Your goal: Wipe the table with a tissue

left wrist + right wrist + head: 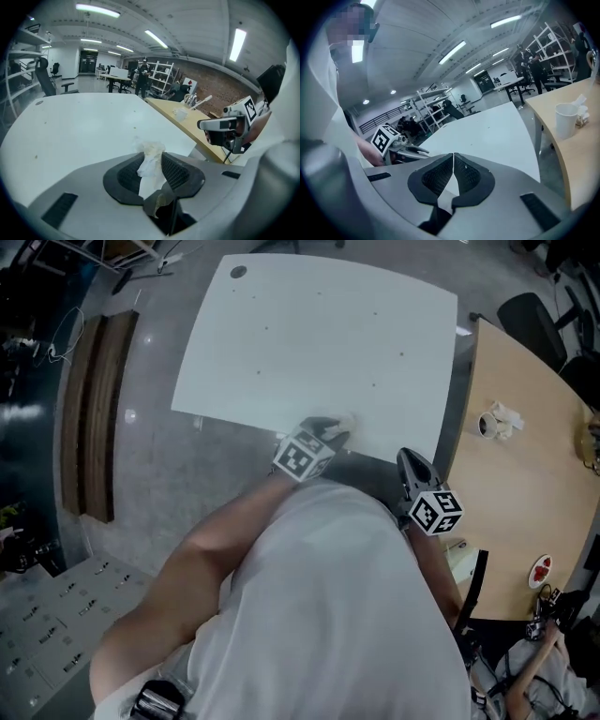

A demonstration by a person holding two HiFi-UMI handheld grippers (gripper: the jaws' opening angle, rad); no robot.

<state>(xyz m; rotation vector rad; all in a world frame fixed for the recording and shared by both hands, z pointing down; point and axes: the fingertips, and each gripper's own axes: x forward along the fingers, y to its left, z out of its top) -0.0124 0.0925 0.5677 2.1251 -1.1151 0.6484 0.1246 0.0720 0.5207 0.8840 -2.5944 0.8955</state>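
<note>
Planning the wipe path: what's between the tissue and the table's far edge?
Bare table past the tissue, only a few tiny dark specks. The head view shows it.

To your right stands a tan wooden desk, its curved edge towards you. On it sits a white paper cup, upright, with a crumpled white wad just beside it (what it is made of cannot be told from here). Nearer to you on the same desk lies a small white dish with something red in it. Beyond the desk's far end is a black office chair. At your left, a long brown wooden bench lies on the grey floor. Around the room you have white shelving racks, a brick wall and long ceiling lights.
</note>
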